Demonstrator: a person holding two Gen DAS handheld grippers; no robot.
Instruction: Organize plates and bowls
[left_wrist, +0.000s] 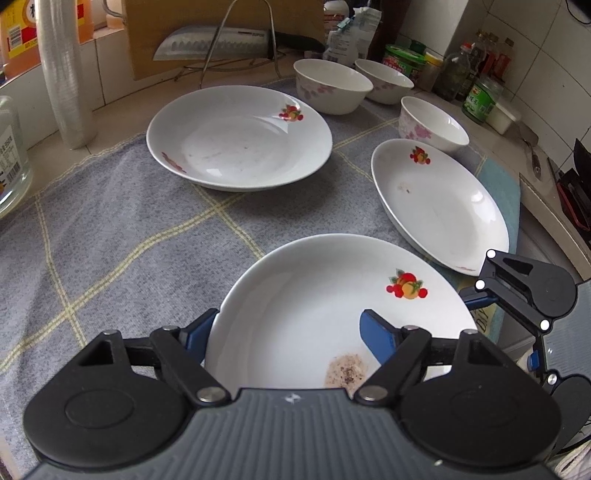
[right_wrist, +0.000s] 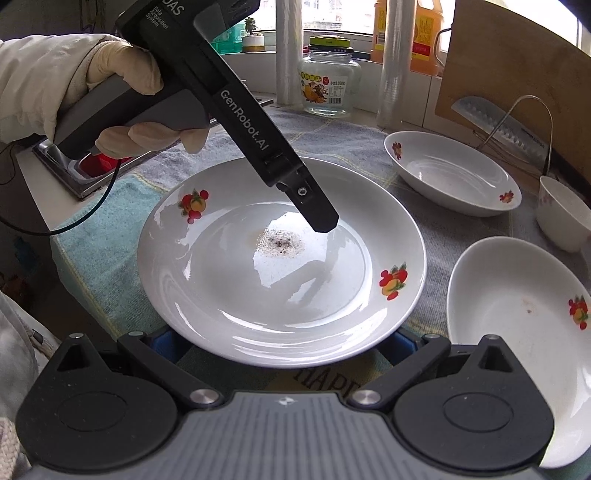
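Three white plates with red fruit decals sit on a grey checked cloth: the nearest plate (left_wrist: 332, 314) carries a brown speckled stain, a second plate (left_wrist: 439, 203) lies right, a third plate (left_wrist: 240, 140) behind. Three floral bowls (left_wrist: 332, 86) stand upright beyond.

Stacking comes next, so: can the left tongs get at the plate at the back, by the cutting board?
Probably yes. The left tongs stand open at the stained plate, and only bare cloth lies between it and the back plate.
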